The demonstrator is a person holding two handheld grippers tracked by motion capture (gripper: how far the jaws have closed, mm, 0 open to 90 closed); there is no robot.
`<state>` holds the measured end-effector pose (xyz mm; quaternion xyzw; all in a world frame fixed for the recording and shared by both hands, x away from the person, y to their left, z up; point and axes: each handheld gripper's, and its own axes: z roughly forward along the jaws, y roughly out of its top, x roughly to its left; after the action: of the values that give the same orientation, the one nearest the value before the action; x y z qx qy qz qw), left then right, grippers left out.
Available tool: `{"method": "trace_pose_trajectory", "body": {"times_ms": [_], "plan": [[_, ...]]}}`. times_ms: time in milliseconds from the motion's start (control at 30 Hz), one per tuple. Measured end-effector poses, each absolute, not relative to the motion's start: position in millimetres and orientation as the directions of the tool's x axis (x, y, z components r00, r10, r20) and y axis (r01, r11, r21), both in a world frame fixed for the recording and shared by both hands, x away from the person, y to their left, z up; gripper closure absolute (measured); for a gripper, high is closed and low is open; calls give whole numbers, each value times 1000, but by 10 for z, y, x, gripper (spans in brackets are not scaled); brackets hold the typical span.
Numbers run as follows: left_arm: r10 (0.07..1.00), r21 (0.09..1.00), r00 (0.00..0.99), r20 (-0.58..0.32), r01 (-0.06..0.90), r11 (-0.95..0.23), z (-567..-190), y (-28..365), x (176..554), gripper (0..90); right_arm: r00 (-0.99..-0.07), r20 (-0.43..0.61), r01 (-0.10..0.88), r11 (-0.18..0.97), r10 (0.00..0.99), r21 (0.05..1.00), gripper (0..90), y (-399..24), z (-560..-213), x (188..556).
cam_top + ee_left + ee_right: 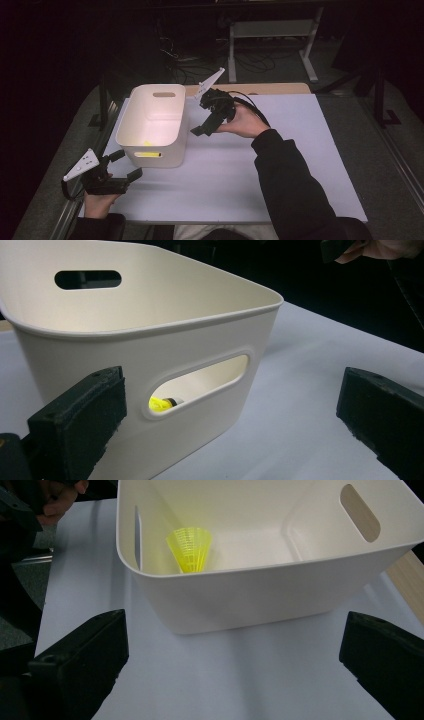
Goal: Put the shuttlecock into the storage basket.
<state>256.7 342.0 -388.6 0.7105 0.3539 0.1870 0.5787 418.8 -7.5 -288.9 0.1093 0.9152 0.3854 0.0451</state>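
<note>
One yellow shuttlecock (190, 549) sits inside the single white bin (131, 122), down on the floor of it against the wall nearest the person; in the left gripper view a sliver of yellow (161, 403) with its dark tip shows through the near handle slot. The bin has two handle slots, one on each short wall, and stands on the white sheet (300, 165) toward the sheet's left edge, closer to the far side than the near one. Two grippers, one per hand. Left gripper (125, 166) is at the near-left corner of the sheet, just beside the bin's near wall, jaws spread wide, holding nothing. Right gripper (202, 127) is held up just right of the bin, tilted down toward it, jaws also wide apart and empty. Wood of the table (280, 88) shows past the sheet's far edge.
</note>
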Motion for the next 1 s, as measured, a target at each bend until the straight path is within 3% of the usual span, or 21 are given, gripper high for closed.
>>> {"method": "trace_pose_trajectory", "body": {"times_ms": [1000], "plan": [[723, 956, 676, -142, 284, -79, -3884, 3420, 2575, 0, -937, 10, 243, 633, 348, 735, 0, -582, -3077, 4177]]}}
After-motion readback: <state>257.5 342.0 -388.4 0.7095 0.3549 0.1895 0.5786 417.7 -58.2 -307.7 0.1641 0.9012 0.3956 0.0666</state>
